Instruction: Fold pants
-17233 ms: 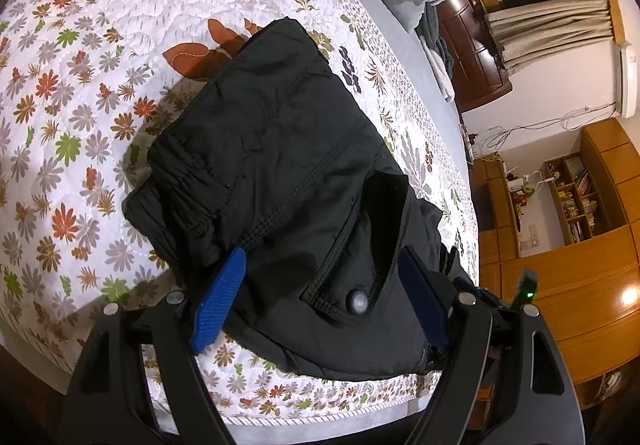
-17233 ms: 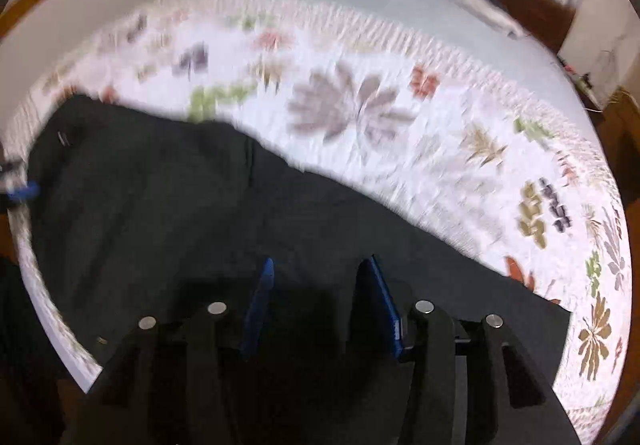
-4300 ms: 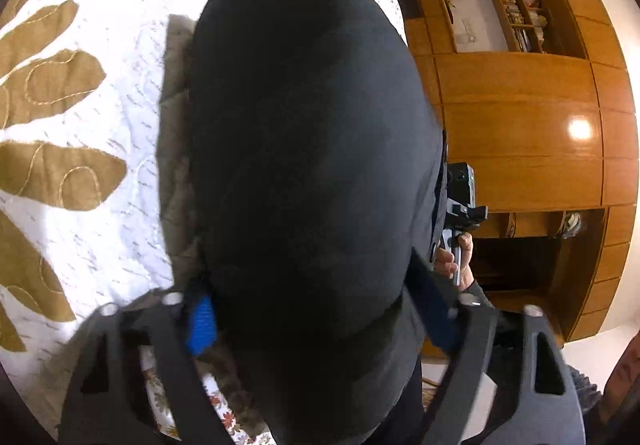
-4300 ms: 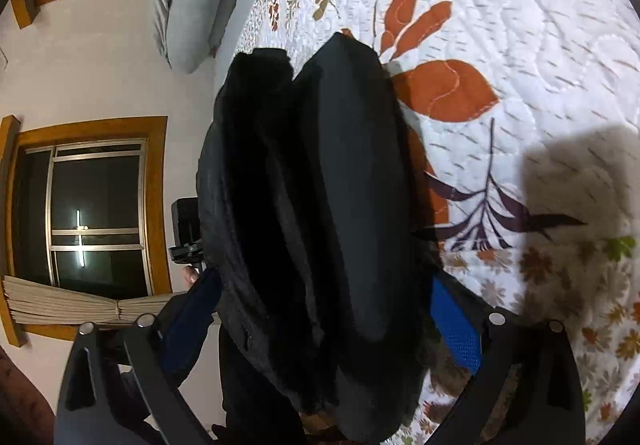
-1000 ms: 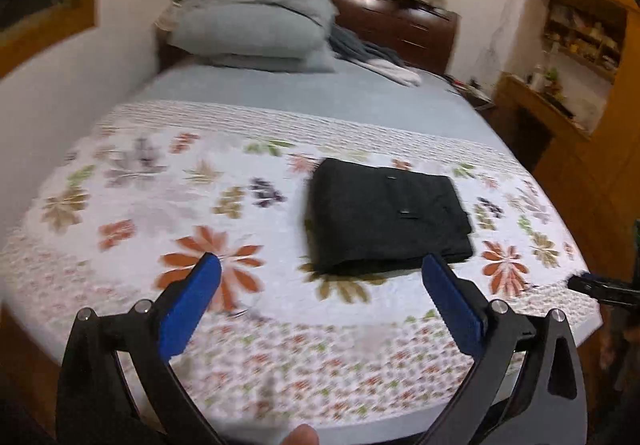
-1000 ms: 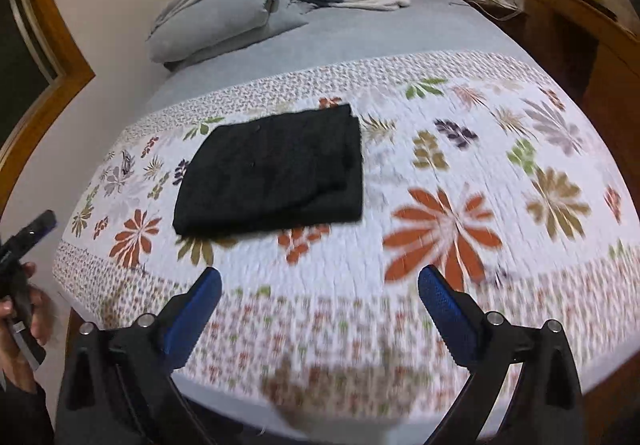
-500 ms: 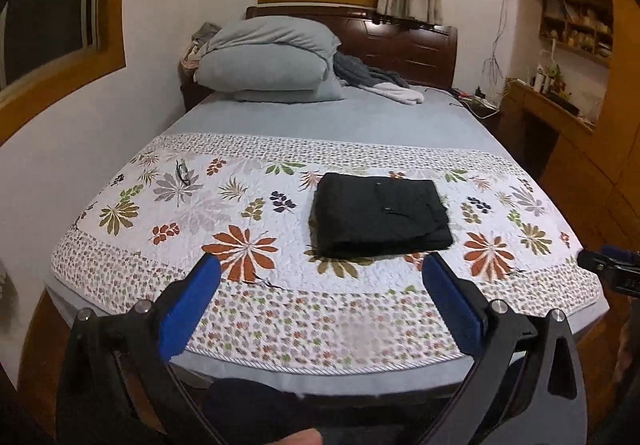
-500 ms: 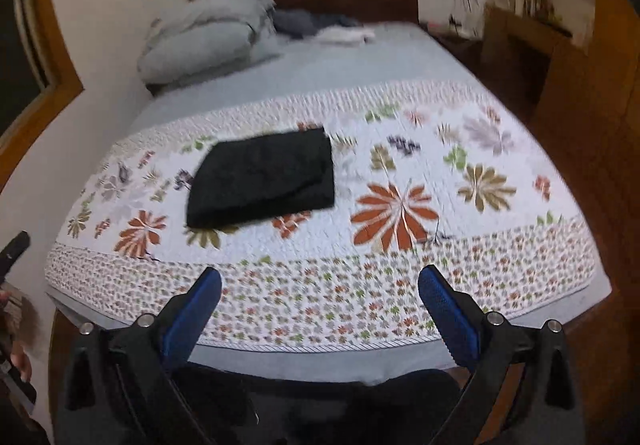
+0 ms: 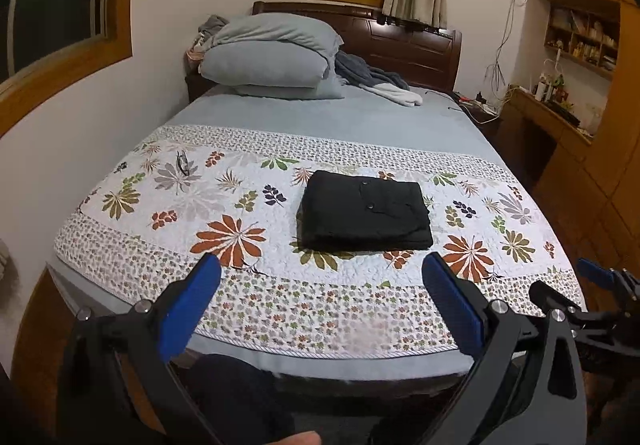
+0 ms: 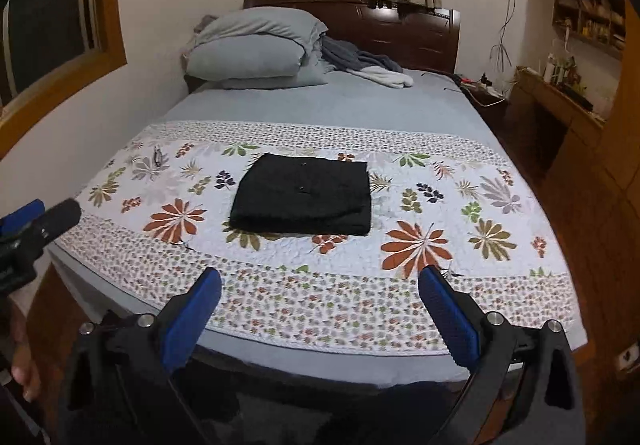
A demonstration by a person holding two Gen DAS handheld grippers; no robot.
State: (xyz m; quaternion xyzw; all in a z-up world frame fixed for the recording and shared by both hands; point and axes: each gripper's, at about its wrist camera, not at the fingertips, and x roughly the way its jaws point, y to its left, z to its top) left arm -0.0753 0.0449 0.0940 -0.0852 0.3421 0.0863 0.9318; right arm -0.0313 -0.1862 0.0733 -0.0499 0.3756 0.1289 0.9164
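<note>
The black pants [image 9: 366, 211] lie folded into a neat flat block on the flowery quilt [image 9: 224, 233], near the middle of the bed. Both tools are held back at the foot of the bed, well apart from the pants. The left gripper [image 9: 320, 285] has its blue fingers spread wide and holds nothing. The right gripper [image 10: 319, 287] is spread wide too, and it is empty as well. The pants lie straight ahead of both tools, a bit right of middle for the left one and a bit left for the right one (so neither looks much nearer). The block's long side runs across the bed. The folding looks done.
</note>
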